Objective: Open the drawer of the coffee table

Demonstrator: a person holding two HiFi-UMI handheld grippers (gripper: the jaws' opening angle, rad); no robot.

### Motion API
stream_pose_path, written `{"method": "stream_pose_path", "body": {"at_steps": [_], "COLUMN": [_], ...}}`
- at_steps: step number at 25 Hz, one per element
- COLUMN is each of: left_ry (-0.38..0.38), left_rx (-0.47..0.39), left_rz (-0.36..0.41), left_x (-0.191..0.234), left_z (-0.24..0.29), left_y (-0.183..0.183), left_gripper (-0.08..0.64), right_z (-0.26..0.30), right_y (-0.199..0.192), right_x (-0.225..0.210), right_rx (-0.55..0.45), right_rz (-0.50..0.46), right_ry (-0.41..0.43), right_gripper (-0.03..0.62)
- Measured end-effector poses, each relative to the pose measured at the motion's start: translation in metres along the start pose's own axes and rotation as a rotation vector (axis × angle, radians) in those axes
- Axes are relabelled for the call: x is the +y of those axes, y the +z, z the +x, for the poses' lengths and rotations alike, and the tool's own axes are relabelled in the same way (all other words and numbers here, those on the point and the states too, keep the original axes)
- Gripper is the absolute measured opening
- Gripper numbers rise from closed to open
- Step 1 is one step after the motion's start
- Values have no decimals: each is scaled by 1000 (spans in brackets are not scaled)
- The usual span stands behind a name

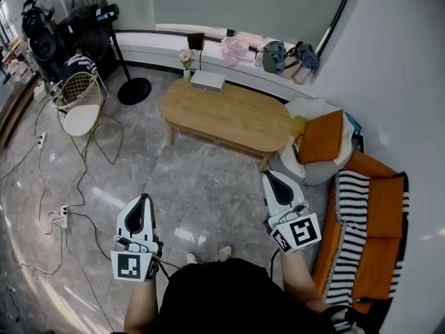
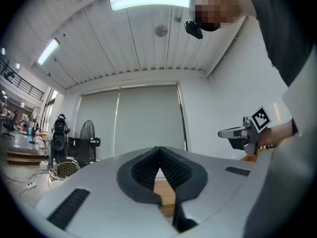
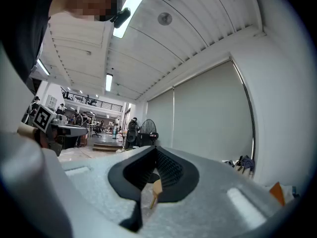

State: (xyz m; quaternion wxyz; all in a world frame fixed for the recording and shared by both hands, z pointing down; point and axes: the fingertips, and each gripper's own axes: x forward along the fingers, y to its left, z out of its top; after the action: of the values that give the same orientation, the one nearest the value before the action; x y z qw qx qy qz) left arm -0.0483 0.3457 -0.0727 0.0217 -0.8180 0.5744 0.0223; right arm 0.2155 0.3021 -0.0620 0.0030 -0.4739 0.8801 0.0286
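Note:
The oval wooden coffee table [image 1: 226,117] stands across the room on the grey tile floor, well ahead of both grippers. From here I cannot make out a drawer on it. My left gripper [image 1: 144,197] is held low at the left, level, jaws shut and empty. My right gripper [image 1: 269,175] is held at the right, also shut and empty. In the left gripper view the closed fingertips [image 2: 159,148] meet, with a strip of the table [image 2: 166,192] showing below them. The right gripper view shows its tips [image 3: 156,148] together, a sliver of wood [image 3: 156,188] beneath.
A white box [image 1: 207,81] and a small flower vase [image 1: 187,60] sit on the table's far end. A wire chair [image 1: 80,103], a floor fan [image 1: 132,89] and cables [image 1: 62,214] are at the left. An orange sofa [image 1: 375,221] and cushions [image 1: 321,138] line the right.

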Motion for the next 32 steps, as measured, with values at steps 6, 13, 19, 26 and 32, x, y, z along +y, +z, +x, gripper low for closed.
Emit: {"method": "stream_pose_path", "body": {"at_steps": [6, 13, 19, 26, 32], "left_ry": [-3, 3, 19, 31, -14], "left_rx": [9, 29, 22, 4, 35], "left_rz": [-6, -13, -28, -19, -32], "left_x": [-10, -24, -38, -35, -8], "left_z": [-2, 3, 16, 35, 74], "left_y": [-3, -13, -17, -19, -38], "left_gripper": [8, 8, 8, 8, 8], "right_z": [-8, -22, -24, -5, 31], "right_y": [-8, -17, -37, -48, -56], "right_x": [-2, -18, -40, -46, -55], "right_rx": [10, -18, 2, 23, 48], "right_rz": [13, 96, 124, 126, 125], "right_ry": [5, 31, 43, 89, 57], "right_gripper": [5, 5, 5, 5, 5]}}
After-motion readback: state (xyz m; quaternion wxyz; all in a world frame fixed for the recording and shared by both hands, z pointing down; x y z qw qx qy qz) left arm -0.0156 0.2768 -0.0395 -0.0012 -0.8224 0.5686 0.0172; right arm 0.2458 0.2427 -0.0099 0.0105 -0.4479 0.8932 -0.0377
